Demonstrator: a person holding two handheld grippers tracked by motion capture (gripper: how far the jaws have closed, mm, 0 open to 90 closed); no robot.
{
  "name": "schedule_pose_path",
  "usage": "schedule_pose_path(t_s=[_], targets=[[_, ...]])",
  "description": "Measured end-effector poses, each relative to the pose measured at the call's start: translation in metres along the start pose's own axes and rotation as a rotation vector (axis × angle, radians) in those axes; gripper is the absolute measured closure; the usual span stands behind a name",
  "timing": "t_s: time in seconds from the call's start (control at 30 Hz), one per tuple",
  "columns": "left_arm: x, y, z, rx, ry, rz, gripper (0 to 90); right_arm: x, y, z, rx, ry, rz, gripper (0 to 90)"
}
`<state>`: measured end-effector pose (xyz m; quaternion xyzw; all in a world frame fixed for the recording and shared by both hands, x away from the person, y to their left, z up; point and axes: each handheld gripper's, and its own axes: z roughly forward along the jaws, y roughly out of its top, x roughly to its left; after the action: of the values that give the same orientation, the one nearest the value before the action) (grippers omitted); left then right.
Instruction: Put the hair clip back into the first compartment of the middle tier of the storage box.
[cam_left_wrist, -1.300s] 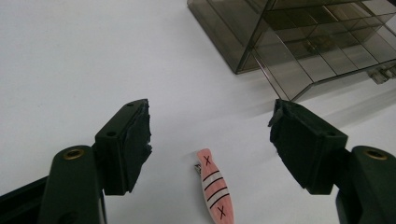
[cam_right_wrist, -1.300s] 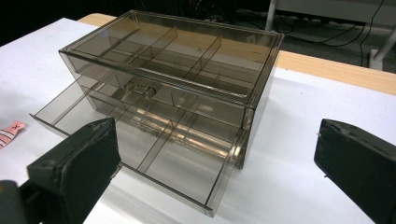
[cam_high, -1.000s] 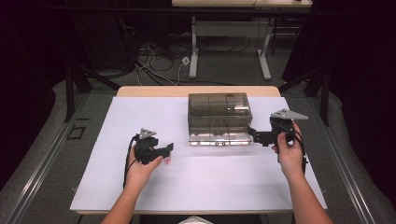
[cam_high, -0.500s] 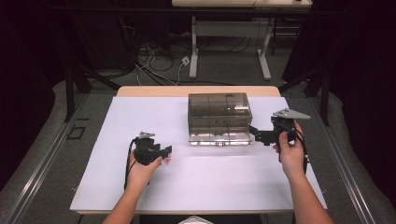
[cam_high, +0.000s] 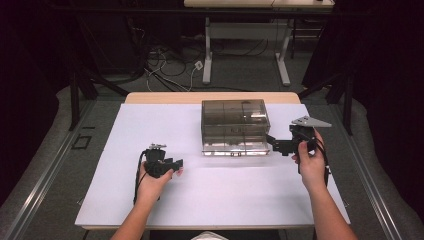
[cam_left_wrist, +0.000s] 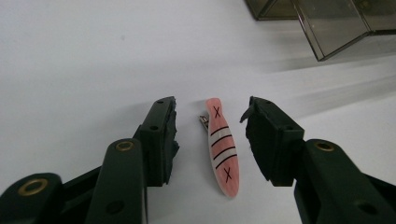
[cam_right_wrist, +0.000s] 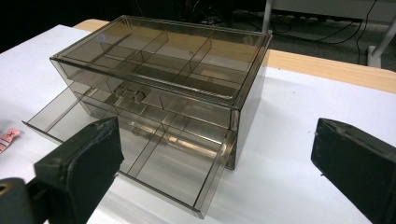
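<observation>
- Since a second ago, our left gripper (cam_high: 176, 164) has drifted slightly toward us and to the left on the white table cover (cam_high: 225, 190), and its jaws have just been closing in; our right gripper (cam_high: 272, 142) keeps its place beside the drawer box (cam_high: 235, 126).
- From the high view, we see the left gripper held low over the cover, well apart from the smoky transparent drawer box, while the right gripper points at the box's right front corner with its grey plate on top. The hair clip is too small for us to make out here.
- From the left gripper view, we see the hair clip (cam_left_wrist: 222, 147): a slim pink fish-shaped piece with black stripes across its middle, a black cross near each end, and a small metal clasp at its far left side. It lies flat on the cover between our jaws, which stand partly open with a gap on either side, gripping nothing.
- From the right gripper view, we see our right jaws spread wide and empty, framing the drawer box, whose lowest drawer (cam_right_wrist: 140, 154) is pulled out. The pink clip (cam_right_wrist: 7, 139) peeks in at the left edge, lying on the cover just left of that drawer.
</observation>
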<state>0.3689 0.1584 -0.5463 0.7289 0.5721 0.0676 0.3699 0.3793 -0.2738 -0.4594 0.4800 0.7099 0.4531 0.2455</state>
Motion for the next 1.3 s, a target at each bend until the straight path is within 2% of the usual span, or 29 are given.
schedule_pose_path(t_s=[0.07,0.23,0.37,0.4,0.57,0.67,0.7,0.93,1.07,1.3], targets=[[-0.0002,-0.0002,0.0005,0.009,-0.009,-0.008,54.4,0.0012,-0.0002,0.0004,-0.002,0.005,0.009,1.9],[0.0004,-0.0013,0.0024,0.032,-0.027,-0.029,56.3,-0.0002,-0.0004,0.002,0.001,0.01,-0.011,2.4],[0.0005,-0.0019,0.0036,0.056,-0.035,-0.028,59.1,0.0009,-0.0008,0.0024,0.005,0.01,-0.002,2.4],[0.0,-0.0023,0.0042,0.047,-0.03,-0.025,59.4,0.0001,-0.0008,0.0027,0.004,0.011,-0.014,2.4],[-0.001,-0.0026,0.0047,0.05,-0.029,-0.021,62.5,-0.0002,-0.0011,0.003,0.005,0.013,-0.001,3.3],[-0.0019,-0.0027,0.0053,0.058,-0.044,-0.02,65.0,-0.0005,-0.0012,0.0025,0.017,0.014,0.004,4.1],[-0.0027,-0.003,0.0066,0.048,-0.04,-0.019,65.2,-0.0014,-0.0012,0.0028,0.016,0.017,-0.004,4.4],[-0.0039,-0.0015,0.0085,0.059,-0.034,-0.003,70.2,-0.002,-0.0012,0.0033,0.006,0.015,0.013,4.6],[-0.0058,-0.0012,0.0096,0.058,-0.012,0.013,74.9,-0.0021,-0.0019,0.0038,0.013,0.006,0.018,4.8],[-0.0084,-0.0019,0.0099,0.054,0.006,0.011,77.6,-0.0019,-0.0021,0.0035,0.018,0.008,0.016,4.8]])
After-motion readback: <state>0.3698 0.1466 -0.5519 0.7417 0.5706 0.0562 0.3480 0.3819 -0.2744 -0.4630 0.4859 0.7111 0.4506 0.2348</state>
